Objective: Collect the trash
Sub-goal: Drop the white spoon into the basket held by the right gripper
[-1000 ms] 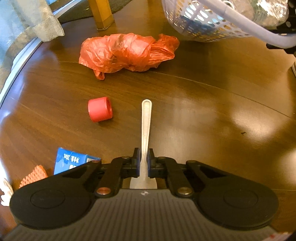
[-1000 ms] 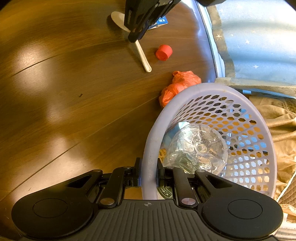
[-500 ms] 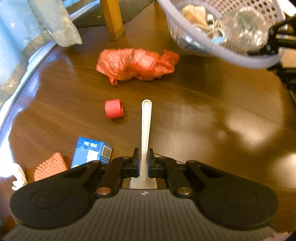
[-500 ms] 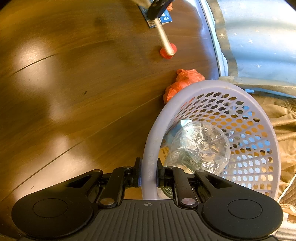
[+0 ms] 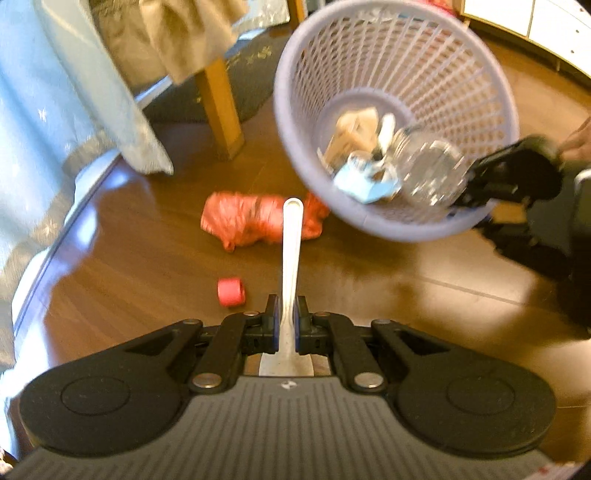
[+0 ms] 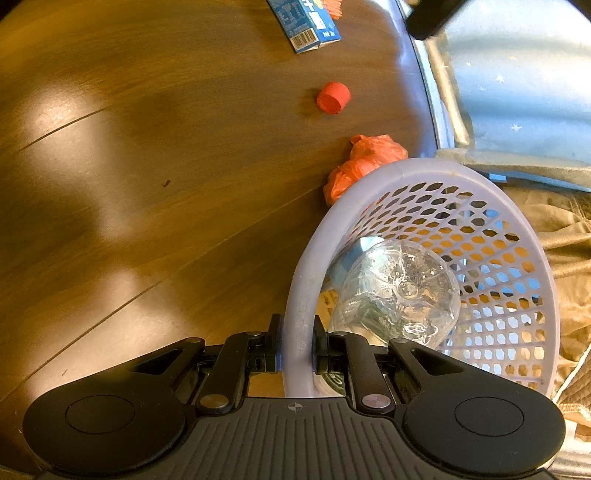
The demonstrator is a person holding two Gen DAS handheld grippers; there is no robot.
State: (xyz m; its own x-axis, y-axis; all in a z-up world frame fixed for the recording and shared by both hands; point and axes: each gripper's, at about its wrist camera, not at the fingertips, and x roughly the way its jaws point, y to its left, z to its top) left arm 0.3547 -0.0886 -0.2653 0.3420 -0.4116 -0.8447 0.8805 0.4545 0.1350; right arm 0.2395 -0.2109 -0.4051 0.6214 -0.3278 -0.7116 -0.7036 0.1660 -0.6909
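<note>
The left gripper (image 5: 286, 321) is clamped tight on something thin and raised, while the right gripper (image 6: 295, 345) is pinched around a rim, a hand (image 5: 578, 138) behind it.

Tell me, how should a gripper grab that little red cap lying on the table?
The red cap is a short cylinder lying on its side on the wooden table, well apart from the orange bag and the blue carton. Probably best to come straight down from above and pinch its two flat ends, since the round side could roll out of the fingers.
</note>
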